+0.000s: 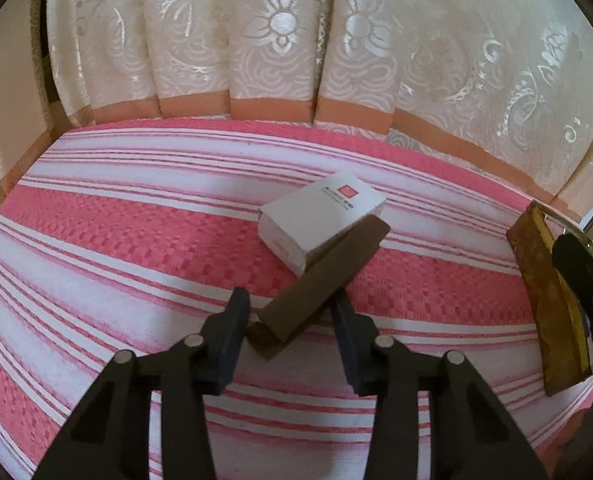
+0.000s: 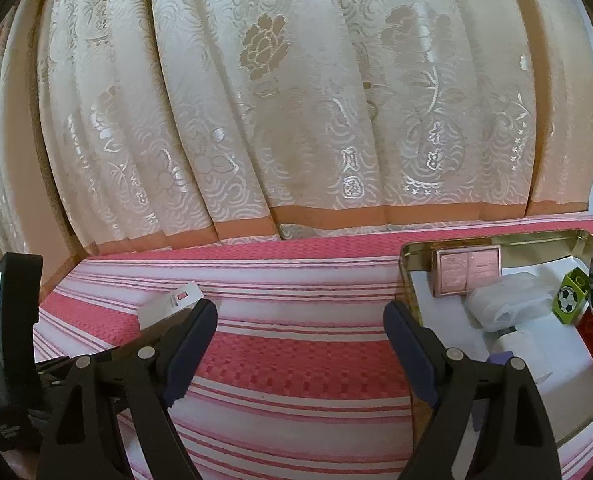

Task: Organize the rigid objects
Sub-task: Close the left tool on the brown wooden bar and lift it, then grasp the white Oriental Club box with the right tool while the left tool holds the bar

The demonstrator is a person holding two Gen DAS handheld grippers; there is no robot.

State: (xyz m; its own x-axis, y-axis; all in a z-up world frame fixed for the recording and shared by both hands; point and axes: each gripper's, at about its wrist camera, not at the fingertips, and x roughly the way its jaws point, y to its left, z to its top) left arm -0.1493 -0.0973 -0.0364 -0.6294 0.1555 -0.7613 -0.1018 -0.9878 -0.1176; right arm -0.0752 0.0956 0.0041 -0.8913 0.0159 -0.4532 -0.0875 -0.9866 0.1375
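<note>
While the left gripper (image 1: pixel 290 322) stands half open, its near end between the jaws unclamped, the brown block (image 1: pixel 322 284) leans on a white carton (image 1: pixel 320 218) ahead. Likely stiff, dense; grip mid-length across narrow faces. Right gripper (image 2: pixel 300 326) gapes empty, gold tin (image 2: pixel 412 250) beside its right finger.

woven striped cloth (image 1: pixel 136 216); glossy gold metal tin (image 2: pixel 496 238); matt cardboard box (image 1: pixel 320 216).

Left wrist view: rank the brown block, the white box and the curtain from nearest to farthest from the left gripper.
1. Brown block: its near end lies between the open fingers of the left gripper.
2. White box: just beyond, with the block's far end leaning on it.
3. Curtain: farthest, behind the striped cloth.
</note>
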